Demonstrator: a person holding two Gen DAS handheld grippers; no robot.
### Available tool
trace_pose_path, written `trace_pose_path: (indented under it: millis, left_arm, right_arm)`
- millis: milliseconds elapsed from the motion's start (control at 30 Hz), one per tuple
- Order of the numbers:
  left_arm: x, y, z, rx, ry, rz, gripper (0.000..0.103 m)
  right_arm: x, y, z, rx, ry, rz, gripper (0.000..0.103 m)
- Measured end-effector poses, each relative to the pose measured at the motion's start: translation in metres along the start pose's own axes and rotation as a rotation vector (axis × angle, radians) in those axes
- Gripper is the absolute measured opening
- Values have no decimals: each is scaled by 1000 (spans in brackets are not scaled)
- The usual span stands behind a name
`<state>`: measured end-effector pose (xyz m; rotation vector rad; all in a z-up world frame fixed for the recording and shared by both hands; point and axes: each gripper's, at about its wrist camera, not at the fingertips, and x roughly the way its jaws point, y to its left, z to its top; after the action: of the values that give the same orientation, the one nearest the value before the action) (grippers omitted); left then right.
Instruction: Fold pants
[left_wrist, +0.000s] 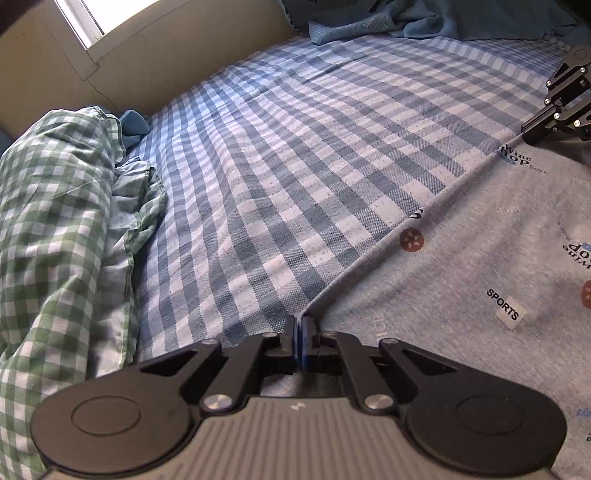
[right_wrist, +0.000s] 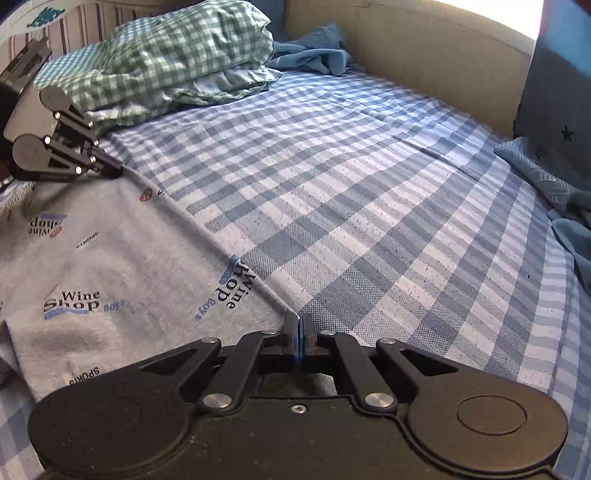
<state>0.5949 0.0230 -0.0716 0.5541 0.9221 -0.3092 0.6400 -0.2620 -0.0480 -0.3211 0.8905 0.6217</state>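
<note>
Grey pants (left_wrist: 480, 258) printed with "Wine Shop Boys" and "SPORTS" lie flat on a blue checked bed. In the left wrist view my left gripper (left_wrist: 302, 326) is shut on their long edge, and the fabric runs into the closed pads. That edge stretches straight to my right gripper (left_wrist: 532, 133) at the upper right. In the right wrist view the pants (right_wrist: 92, 258) fill the lower left, and my right gripper (right_wrist: 298, 322) is shut on a corner of the same edge. My left gripper (right_wrist: 115, 169) pinches the far end of it.
The blue and white checked sheet (left_wrist: 295, 147) spreads beyond the pants. A green checked pillow (left_wrist: 55, 221) (right_wrist: 177, 48) lies by the beige wall (right_wrist: 424, 55). Crumpled blue cloth (left_wrist: 406, 18) and a dark cushion with a star (right_wrist: 561, 110) sit at the bed's end.
</note>
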Motion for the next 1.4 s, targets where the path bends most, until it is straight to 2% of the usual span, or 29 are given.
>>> trace_pose_path:
  millis: [33,67,133,200,233,267,300,400,467,500,567,600,633,767,1000,1200,1400]
  left_arm:
    - [-4,5,0,-17,-12,-8,19]
    - [-8,11,0,-36,-23,-2,25]
    - [-17,26,-1,-78,-47,-20,45]
    - [-25,42,-3,-119,-64,-42,54]
    - [-27,48,-5,-134,-68,-40,62]
    - [-28,53,-7,-134,-67,-36,70]
    - [-28,55,-9,-126,-58,-36,72]
    - [-16,55,-21,-75,46,-63,70]
    - [-7,50,-30,-33,127,-75,34]
    - [-9,49,-33,-34,116,-79,30]
    - [-10,47,-33,-59,142,-75,2]
    - [-11,44,-32,-57,154,-55,2]
    - [-14,39,-30,-38,155,-28,0]
    - [-44,20,-30,15,92,76,0]
    - [-127,2,-54,5,-111,199,0]
    - [-211,-35,-105,83,-281,251,0]
    - [-269,-76,-168,214,-391,265,0]
  right_arm:
    - [-2,-1,0,-6,-5,10,4]
    - [-5,-1,0,-8,-10,14,10]
    - [-13,-3,1,12,-39,22,45]
    - [-18,-6,4,36,-69,55,69]
    - [-19,-5,5,33,-75,61,71]
    - [-17,-5,6,30,-70,59,71]
    - [-14,-3,7,30,-60,57,70]
    - [-3,-1,4,39,-17,68,68]
    - [2,1,0,41,4,66,61]
    - [2,2,-2,49,-1,62,55]
    - [1,4,-1,60,-4,62,31]
    - [0,6,0,59,0,51,8]
    - [-2,10,1,53,6,37,1]
    - [-23,33,3,-7,-30,-40,0]
    - [-110,80,-10,-49,-194,-125,0]
    - [-193,144,-46,-100,-282,-168,0]
    - [-259,222,-103,-121,-276,-180,0]
